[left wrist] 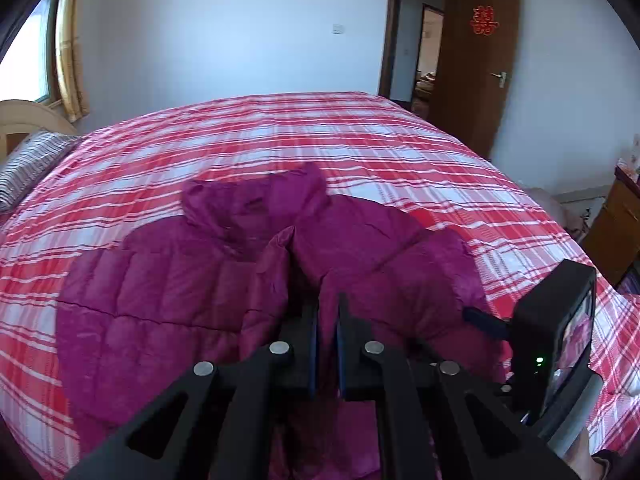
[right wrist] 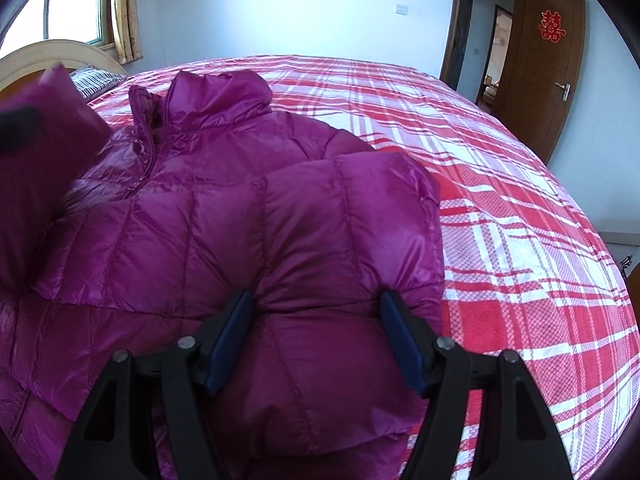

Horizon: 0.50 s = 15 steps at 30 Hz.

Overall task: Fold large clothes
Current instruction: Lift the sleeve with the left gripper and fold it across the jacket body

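A magenta quilted down jacket (left wrist: 168,292) lies front up on the bed, collar toward the far side. My left gripper (left wrist: 329,312) is shut on a fold of the jacket's fabric, which stands up between its blue pads. In the right wrist view the jacket (right wrist: 224,208) fills the near bed. My right gripper (right wrist: 318,312) stands wide over the puffy right sleeve part, and both blue pads (right wrist: 232,332) dent the fabric. A lifted magenta flap (right wrist: 44,168) with the blurred left gripper (right wrist: 16,124) shows at the left edge. The right gripper's black body (left wrist: 556,332) is at the jacket's right side.
The bed's red-and-white plaid cover (right wrist: 520,208) spreads out to the right and beyond the jacket. A striped pillow (left wrist: 28,164) and a pale headboard (right wrist: 52,56) are at the left. An open brown door (left wrist: 476,64) stands at the back right, and a wooden cabinet (left wrist: 620,224) at the right edge.
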Tool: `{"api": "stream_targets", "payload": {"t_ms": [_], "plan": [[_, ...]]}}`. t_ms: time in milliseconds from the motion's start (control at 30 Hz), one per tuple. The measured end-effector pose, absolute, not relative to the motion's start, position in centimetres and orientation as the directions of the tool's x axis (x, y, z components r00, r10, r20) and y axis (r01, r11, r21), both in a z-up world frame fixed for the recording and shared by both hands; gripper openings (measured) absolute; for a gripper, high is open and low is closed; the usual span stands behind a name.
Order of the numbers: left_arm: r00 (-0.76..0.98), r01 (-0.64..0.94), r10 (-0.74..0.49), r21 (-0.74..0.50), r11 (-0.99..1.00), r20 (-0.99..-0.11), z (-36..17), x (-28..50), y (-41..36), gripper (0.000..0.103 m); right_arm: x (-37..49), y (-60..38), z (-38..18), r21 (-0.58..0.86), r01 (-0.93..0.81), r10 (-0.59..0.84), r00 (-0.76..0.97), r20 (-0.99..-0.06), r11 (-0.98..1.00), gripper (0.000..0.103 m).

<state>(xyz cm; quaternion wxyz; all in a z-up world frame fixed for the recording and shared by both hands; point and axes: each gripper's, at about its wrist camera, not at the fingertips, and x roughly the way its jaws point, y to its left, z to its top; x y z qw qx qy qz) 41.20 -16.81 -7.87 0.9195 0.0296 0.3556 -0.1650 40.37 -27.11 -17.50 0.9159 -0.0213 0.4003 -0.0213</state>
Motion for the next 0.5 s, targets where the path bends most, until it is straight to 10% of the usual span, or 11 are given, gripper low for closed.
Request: {"api": "stream_targets", "payload": {"t_ms": [233, 367, 500], "plan": [[0.724, 0.399, -0.287, 0.041, 0.916, -0.627, -5.5, 38.4, -19.1, 0.013, 40.4, -27.1, -17.6, -0.056, 0.022, -0.056, 0.679, -0.732, 0.998, 0.071], [0.796, 0.331, -0.255, 0.043, 0.943, -0.549, -3.7, 37.4, -15.1, 0.08, 40.3, -27.0, -17.5, -0.051, 0.021, -0.052, 0.68, -0.731, 0.998, 0.072], [0.826, 0.175, -0.124, 0.041, 0.984, -0.549, -5.3, 38.7, -10.1, 0.089, 40.3, -27.1, -17.5, -0.052, 0.023, -0.054, 0.681, -0.73, 0.998, 0.073]]}}
